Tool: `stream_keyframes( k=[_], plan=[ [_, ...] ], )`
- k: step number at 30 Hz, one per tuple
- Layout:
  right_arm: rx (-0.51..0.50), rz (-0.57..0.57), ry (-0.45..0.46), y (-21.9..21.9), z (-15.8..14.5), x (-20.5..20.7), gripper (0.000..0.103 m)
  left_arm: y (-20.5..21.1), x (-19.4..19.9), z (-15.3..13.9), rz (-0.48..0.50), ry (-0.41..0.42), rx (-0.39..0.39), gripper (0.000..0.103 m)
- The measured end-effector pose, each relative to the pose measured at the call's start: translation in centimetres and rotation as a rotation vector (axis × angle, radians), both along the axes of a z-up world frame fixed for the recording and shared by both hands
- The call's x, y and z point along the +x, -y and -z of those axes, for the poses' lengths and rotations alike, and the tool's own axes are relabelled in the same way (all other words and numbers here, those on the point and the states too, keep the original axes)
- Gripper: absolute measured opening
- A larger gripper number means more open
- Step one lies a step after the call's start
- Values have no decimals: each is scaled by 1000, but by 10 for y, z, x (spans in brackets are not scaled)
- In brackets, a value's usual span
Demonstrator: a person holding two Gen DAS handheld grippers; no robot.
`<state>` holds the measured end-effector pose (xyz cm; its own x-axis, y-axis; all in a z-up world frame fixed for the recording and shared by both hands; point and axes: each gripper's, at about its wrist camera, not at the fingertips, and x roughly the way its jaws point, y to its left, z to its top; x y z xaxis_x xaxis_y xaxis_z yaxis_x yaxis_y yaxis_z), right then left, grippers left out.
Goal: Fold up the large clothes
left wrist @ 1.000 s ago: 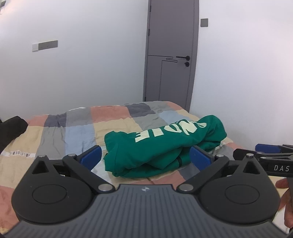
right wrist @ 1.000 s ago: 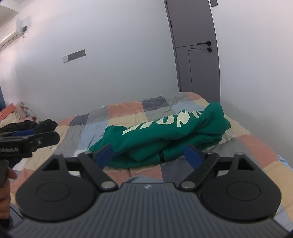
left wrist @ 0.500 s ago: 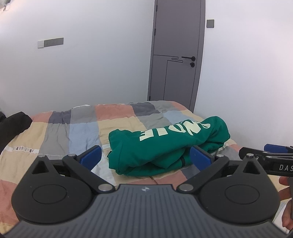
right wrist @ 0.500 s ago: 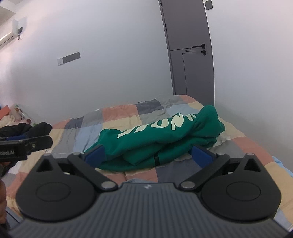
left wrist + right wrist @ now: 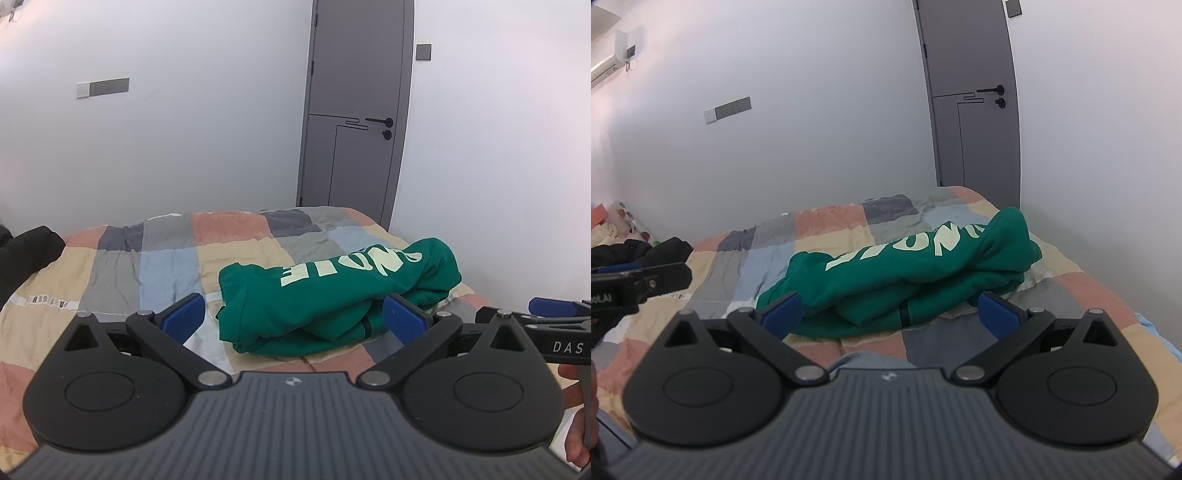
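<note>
Green sweatshirt (image 5: 332, 291) — bundled on patchwork quilt (image 5: 147, 266), untouched

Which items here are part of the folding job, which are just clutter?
In the job:
- green sweatshirt, bundled on the patchwork quilt
- left tongs, open, holding nothing
- right tongs, open, holding nothing

Lying about:
- black garment at the quilt's left edge
- pile of light items behind it
- grey door, wall switch panel
</note>
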<state>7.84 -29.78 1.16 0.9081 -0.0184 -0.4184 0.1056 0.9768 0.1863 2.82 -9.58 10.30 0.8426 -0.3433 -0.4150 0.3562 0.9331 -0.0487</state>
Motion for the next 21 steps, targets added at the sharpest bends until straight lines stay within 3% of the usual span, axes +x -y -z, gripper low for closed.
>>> stream_keyframes(
  k=[21],
  plan=[
    [-5, 1, 2, -2, 0, -2, 103, -4, -10, -4, 7, 21, -4, 103]
  ],
)
